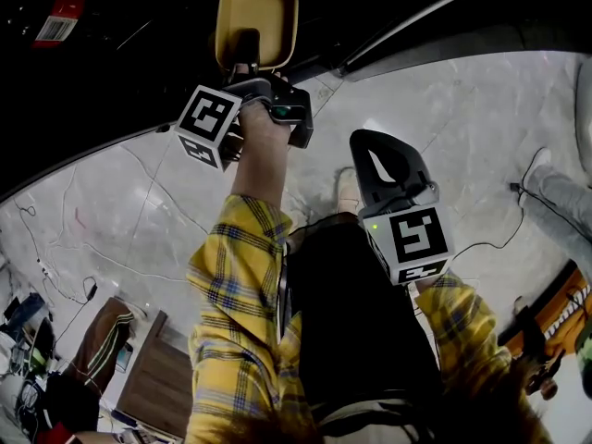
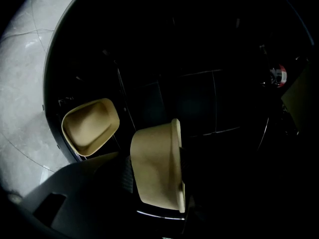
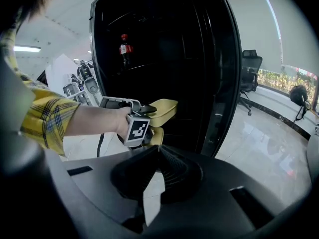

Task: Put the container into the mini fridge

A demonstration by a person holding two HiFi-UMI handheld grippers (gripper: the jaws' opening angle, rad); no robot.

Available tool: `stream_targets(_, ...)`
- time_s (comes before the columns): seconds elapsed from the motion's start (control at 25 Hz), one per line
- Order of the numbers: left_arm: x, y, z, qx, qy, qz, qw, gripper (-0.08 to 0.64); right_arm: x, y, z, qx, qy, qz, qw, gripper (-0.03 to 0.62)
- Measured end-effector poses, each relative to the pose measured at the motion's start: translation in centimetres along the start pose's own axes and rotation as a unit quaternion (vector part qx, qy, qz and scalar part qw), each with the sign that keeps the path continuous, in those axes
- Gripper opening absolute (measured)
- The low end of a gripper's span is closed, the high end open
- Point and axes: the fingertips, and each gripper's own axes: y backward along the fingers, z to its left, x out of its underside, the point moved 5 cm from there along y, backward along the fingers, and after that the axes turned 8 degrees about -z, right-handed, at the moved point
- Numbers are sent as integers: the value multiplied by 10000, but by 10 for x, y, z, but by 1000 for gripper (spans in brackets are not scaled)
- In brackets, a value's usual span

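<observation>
A tan plastic container (image 1: 268,12) sits upright between the jaws of my left gripper (image 1: 252,58), which is shut on it. It is held at the dark opening of the black mini fridge (image 3: 199,59). In the left gripper view the container (image 2: 154,163) shows edge-on against the dark shelves, with the dark pads against its sides. A second tan shape (image 2: 89,126) lies left of it; I cannot tell whether it is a reflection. The right gripper view shows the container (image 3: 162,109) reaching into the fridge. My right gripper (image 1: 384,160) hangs back, shut and empty, its tips meeting (image 3: 155,148).
A cola bottle (image 3: 125,48) stands high inside the fridge. The floor is pale marble (image 1: 462,118), with cables (image 1: 55,276) at the left. An office chair (image 3: 250,66) stands by the window at the right, and someone's leg (image 1: 564,192) is at the far right.
</observation>
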Motion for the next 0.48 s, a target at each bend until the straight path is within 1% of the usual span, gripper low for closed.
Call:
stream_targets(0.12, 0, -2, 0, 18, 9, -27, 10000, 239, -2, -4, 0, -9, -5, -68, 10000, 28)
stream_targets(0.28, 1, -1, -2, 89, -141, -86, 9998, 249, 2, -5, 3, -40, -26, 25, 10000, 28)
stream_targets(0.48, 4, 5, 4, 105, 34, -56, 9999, 296, 6, -2, -3, 19, 32, 46, 10000, 28)
